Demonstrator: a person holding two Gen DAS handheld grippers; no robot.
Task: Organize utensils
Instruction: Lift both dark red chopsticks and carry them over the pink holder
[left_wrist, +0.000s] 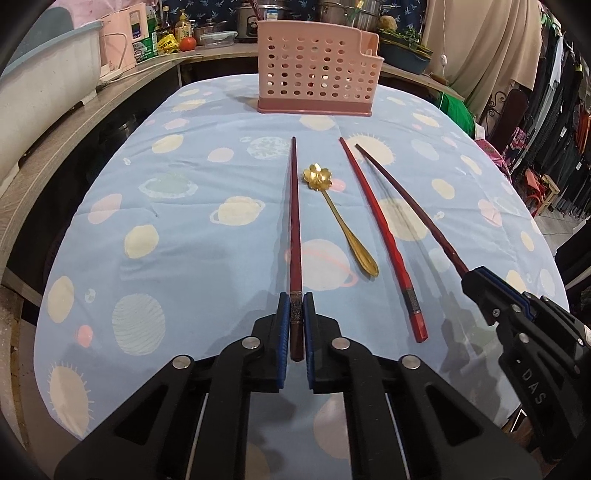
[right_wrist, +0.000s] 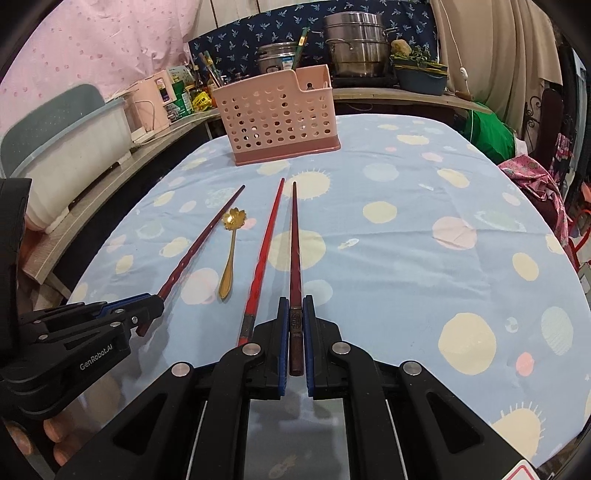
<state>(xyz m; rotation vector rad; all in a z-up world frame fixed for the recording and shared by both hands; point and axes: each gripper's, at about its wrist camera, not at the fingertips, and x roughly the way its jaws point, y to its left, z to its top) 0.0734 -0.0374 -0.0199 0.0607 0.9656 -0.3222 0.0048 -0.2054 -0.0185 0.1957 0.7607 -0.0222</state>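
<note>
- The left gripper (left_wrist: 295, 321) has its blue-padded jaws pinched narrow on the thick decorated end of a long dark maroon lacquered chopstick (left_wrist: 294, 221); the right gripper (right_wrist: 295, 325) is clamped the same way on a second dark maroon chopstick (right_wrist: 294, 240).
- Both grips sit at the very end of a long thin stick, so I judge either one could pivot or droop in the pads when lifted, and the far tip could miss the holder's opening.
- A swinging tip might knock the bright red chopstick (left_wrist: 380, 236), lying free on the planet-print blue tablecloth (left_wrist: 184, 229) at about one o'clock of the left gripper, or the gold flower-bowled metal spoon (left_wrist: 340, 221) between the sticks.
- The two held sticks could also cross on the way.
- The pink perforated plastic utensil holder (left_wrist: 317, 74) stands upright at twelve o'clock, well apart from the utensils.
- Slim, glossy, tapering away, the sticks look slippery.
</note>
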